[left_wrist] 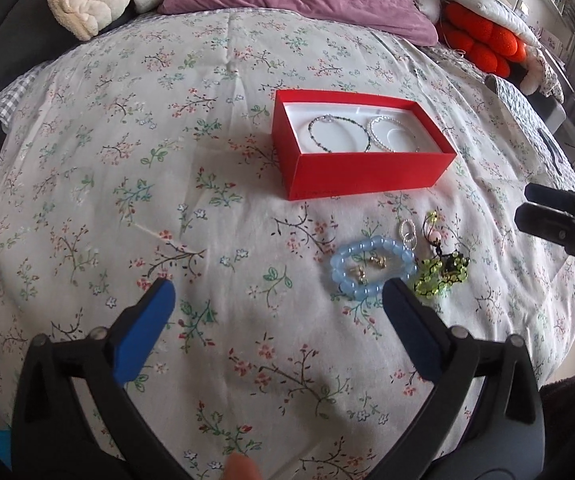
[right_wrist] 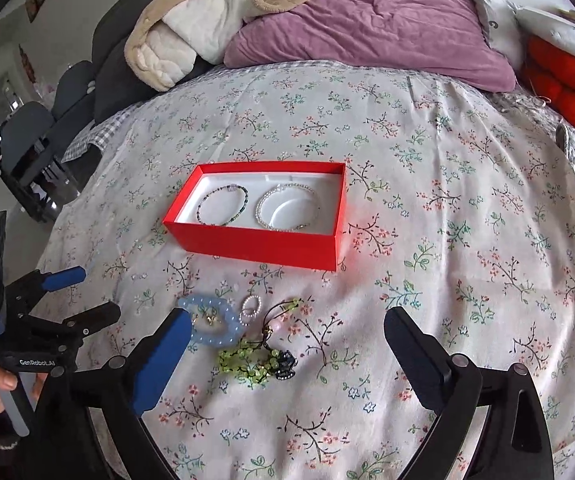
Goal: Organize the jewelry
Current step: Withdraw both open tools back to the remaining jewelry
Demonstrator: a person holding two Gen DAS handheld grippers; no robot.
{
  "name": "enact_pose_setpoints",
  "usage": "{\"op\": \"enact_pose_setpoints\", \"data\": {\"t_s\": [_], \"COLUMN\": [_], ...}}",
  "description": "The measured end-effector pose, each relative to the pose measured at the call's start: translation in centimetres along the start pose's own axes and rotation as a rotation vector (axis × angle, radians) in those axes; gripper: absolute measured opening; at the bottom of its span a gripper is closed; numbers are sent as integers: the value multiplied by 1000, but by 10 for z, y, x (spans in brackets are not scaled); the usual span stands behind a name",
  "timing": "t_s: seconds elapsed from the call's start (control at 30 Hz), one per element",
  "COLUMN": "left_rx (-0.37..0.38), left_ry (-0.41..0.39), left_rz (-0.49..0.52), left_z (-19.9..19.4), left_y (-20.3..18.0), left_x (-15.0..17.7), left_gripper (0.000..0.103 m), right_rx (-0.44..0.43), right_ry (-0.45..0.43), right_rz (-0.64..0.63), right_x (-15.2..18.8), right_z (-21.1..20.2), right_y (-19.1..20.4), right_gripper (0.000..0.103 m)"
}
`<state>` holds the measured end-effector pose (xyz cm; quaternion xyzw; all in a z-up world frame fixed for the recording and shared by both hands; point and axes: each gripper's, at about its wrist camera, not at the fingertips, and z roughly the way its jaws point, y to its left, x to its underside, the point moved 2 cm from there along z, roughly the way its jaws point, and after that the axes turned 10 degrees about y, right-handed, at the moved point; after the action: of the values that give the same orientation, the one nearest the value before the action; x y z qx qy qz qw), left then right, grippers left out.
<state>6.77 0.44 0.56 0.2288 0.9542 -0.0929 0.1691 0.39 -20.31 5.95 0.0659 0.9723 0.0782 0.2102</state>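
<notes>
An open red box (left_wrist: 367,174) (right_wrist: 259,246) sits on the floral bedspread and holds a dark beaded bracelet (left_wrist: 337,134) (right_wrist: 222,205) and a pearl bracelet (left_wrist: 391,133) (right_wrist: 287,208). In front of it lie a light blue bead bracelet (left_wrist: 371,268) (right_wrist: 211,322) with small gold earrings (left_wrist: 367,268) inside it, a small pearl ring piece (left_wrist: 407,234) (right_wrist: 250,309) and a green bead bracelet (left_wrist: 443,276) (right_wrist: 251,362). My left gripper (left_wrist: 279,296) is open and empty, just left of the pile. My right gripper (right_wrist: 287,324) is open and empty above the green bracelet.
A purple pillow (right_wrist: 371,20), a cream blanket (right_wrist: 191,28) and an orange cushion (left_wrist: 483,40) lie at the head of the bed. Dark chairs (right_wrist: 43,132) stand off the bed's left edge. The bedspread (right_wrist: 467,240) stretches wide to the right of the box.
</notes>
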Motion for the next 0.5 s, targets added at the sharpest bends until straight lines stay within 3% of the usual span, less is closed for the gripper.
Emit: {"op": "enact_pose_setpoints", "data": {"t_s": [0.17, 0.5], "left_rx": [45, 40], "left_ry": [34, 128], "left_rz": [54, 120], "left_z": [11, 44], "left_y": [-6, -22], "left_x": [8, 12], "left_gripper": [103, 103], "right_rx": [-22, 15], "right_ry": [81, 162], "right_rz": [-3, -128], "right_x": [13, 41], "right_z": [15, 45], "right_y": [-3, 5], "right_gripper": [98, 98]}}
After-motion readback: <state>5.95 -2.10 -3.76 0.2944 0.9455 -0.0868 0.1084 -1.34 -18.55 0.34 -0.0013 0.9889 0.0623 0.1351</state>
